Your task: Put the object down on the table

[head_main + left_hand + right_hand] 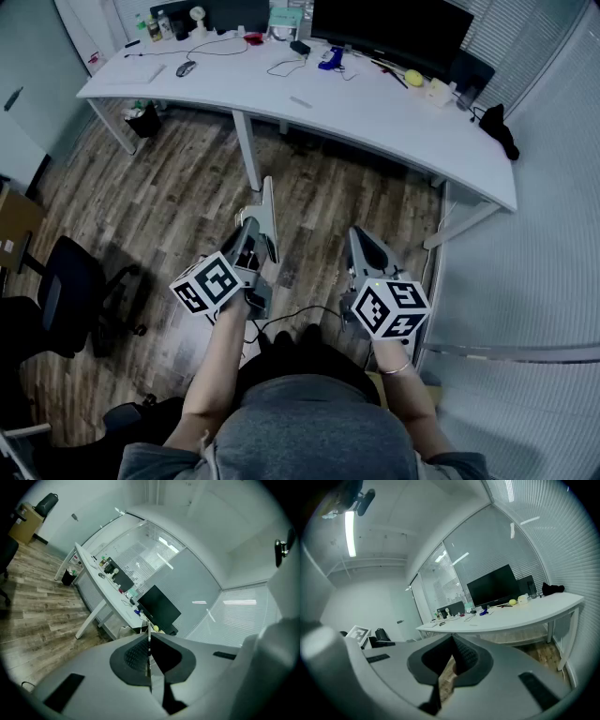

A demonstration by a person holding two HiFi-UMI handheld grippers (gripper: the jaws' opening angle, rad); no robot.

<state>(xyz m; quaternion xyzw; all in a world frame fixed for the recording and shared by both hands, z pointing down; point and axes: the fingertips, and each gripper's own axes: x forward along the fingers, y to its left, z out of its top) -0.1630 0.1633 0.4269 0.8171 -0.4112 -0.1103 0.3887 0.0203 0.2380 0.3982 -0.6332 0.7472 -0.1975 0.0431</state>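
Facing a long white worktop (375,112), a person stands back from it on the wood floor (187,187), a tool in each hand. Bare floor and the worktop's legs lie between the tools and its top. A dark monitor (394,33) stands at the worktop's far edge, with a yellow item (413,77) and a blue item (330,59) before it. A mouse (186,67) lies toward the worktop's left end and a black bundle (497,127) at its right end. An office chair (66,291) stands well short of the worktop, to the left.

Which of the worktop's small things the task means cannot be told. Marker cubes hide both hands; bare forearms reach forward.

The left tool (268,187) is clenched, jaws together on nothing. The right tool (354,232) is likewise clenched and empty.
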